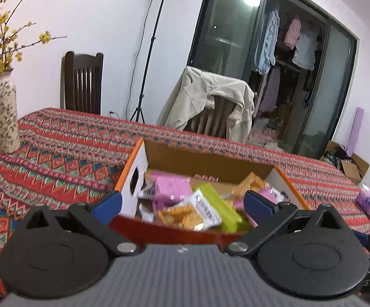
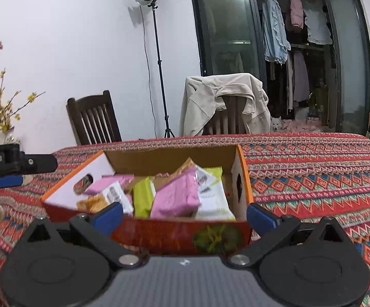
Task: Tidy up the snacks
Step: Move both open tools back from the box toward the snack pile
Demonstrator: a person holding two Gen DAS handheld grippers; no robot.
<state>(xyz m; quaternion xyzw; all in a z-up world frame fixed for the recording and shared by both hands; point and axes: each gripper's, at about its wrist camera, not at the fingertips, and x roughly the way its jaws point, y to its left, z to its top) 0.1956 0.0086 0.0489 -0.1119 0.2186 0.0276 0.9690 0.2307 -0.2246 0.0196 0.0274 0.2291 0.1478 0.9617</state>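
A: What lies at the left?
B: A patterned vase (image 1: 4, 112) with yellow blossoms stands on the bench (image 1: 65, 151); the left tool (image 1: 182, 203) is spread wide with nothing between its 2 blue fingers (image 1: 109, 203).

A: And the centre?
B: An open cardboard box (image 2: 241, 179) rests on the bench, holding the snacks (image 2: 174, 199): pink, green, white and orange packets piled loosely.

A: The right side?
B: The right tool (image 2: 183, 216) gapes fully, empty, just before the box's near wall; a chair draped with a beige jacket (image 2: 223, 102) stands behind the bench.
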